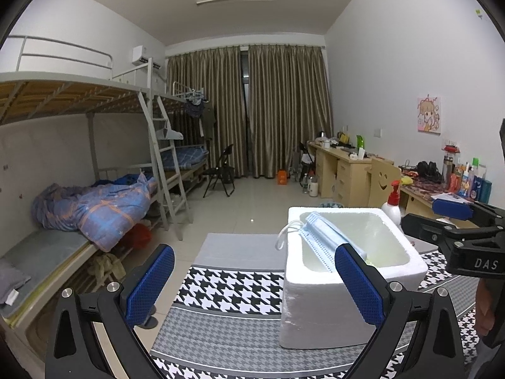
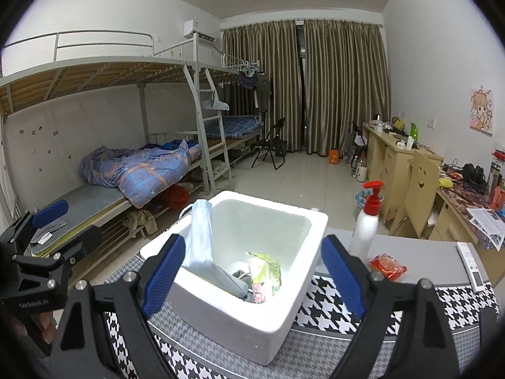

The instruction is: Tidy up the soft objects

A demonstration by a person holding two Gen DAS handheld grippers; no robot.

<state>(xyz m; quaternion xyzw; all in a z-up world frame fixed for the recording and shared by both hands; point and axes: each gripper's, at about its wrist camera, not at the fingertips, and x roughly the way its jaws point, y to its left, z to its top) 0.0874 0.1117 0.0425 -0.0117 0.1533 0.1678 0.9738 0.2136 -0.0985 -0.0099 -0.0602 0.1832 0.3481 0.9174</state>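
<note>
While the foam box takes the soft things, this is how the moment stands:

Box: a white foam box (image 2: 252, 271) sits on the houndstooth table cloth (image 2: 334, 293), open at the top.

Masks: a stack of pale blue face masks (image 2: 202, 237) drapes over the box's left rim, half inside, with its white ear loops (image 1: 285, 232) hanging outside the wall.

Inside: a green-and-pink packet (image 2: 265, 276) and something dark lie at the bottom; what the dark thing is I cannot tell.

Left out: a red packet (image 2: 387, 267) lies on the cloth just beside the pump bottle (image 2: 366, 224), right of the box.

Right gripper (image 2: 252, 278): spread wide, nothing between the pads, poised over the box's near rim.

Left gripper (image 1: 252, 284): also spread and empty, to the left of the box.

Handling: the masks look light, limp and likely to fan apart or slide; pinching the folded middle of the stack, not the loops, should carry them together.

Risk: the foam box seems light, so a nudge may shift it.
</note>
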